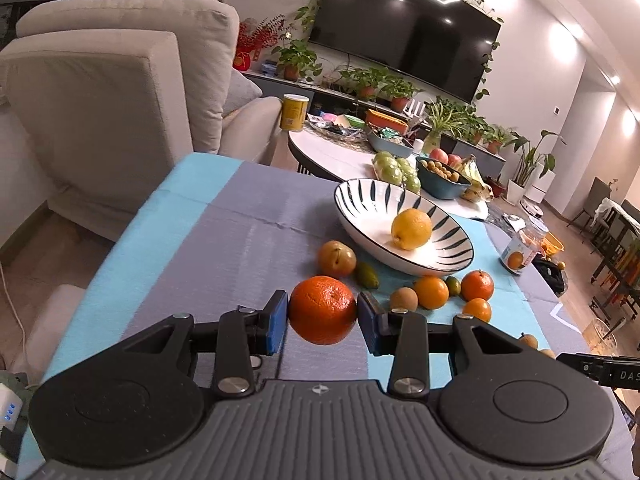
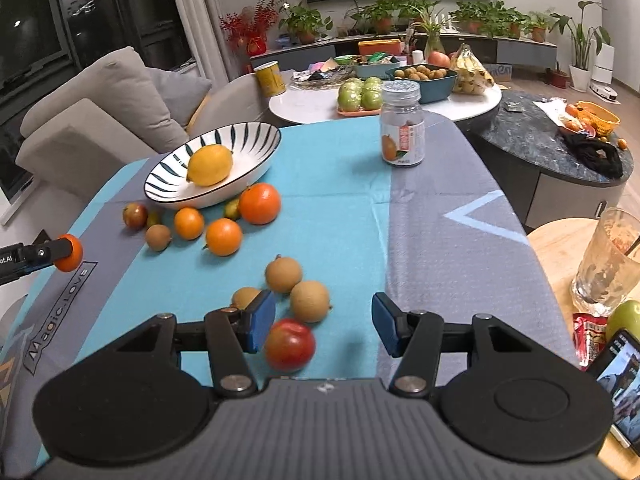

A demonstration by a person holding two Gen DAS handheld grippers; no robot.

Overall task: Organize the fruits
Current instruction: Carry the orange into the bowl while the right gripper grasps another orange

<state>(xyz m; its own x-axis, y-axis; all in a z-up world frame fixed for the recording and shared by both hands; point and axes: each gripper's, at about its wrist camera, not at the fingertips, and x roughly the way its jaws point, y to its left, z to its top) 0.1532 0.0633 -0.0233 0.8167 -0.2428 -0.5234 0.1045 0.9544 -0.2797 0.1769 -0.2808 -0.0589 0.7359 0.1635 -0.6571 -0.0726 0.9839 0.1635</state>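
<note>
- Between my left fingers [image 1: 322,312] sits a big orange [image 1: 322,309], clamped by both blue pads and held above the cloth-covered counter [image 1: 224,240].
- Striped bowl [image 1: 404,227] at 1 o'clock from that orange; a lemon [image 1: 411,228] lies inside it.
- Just beside the bowl's near rim, 12 o'clock from my left fingers: a reddish-yellow plum [image 1: 337,259], with a small green fruit [image 1: 367,275] at its right.
- At 2 o'clock from the left fingers, a loose cluster on the cloth: brown round fruit [image 1: 403,299], three small oranges [image 1: 431,292] and a small green fruit behind them.
- My right fingers [image 2: 323,325] are spread wide, holding nothing.
- Red apple [image 2: 289,344] lies on the cloth between them, close against the left pad, well apart from the right pad.
- Three brown fruits [image 2: 283,275] at 11 to 12 o'clock from the right fingers, just past the apple.
- Farther out at 11 o'clock: the bowl with the lemon, oranges grouped at its near rim.
- Clear jar [image 2: 401,124] with a blue lid stands upright at 1 o'clock on the counter, well apart from the fruit.
- At 9 o'clock in the right wrist view, the left fingers show at the frame edge with the orange.
</note>
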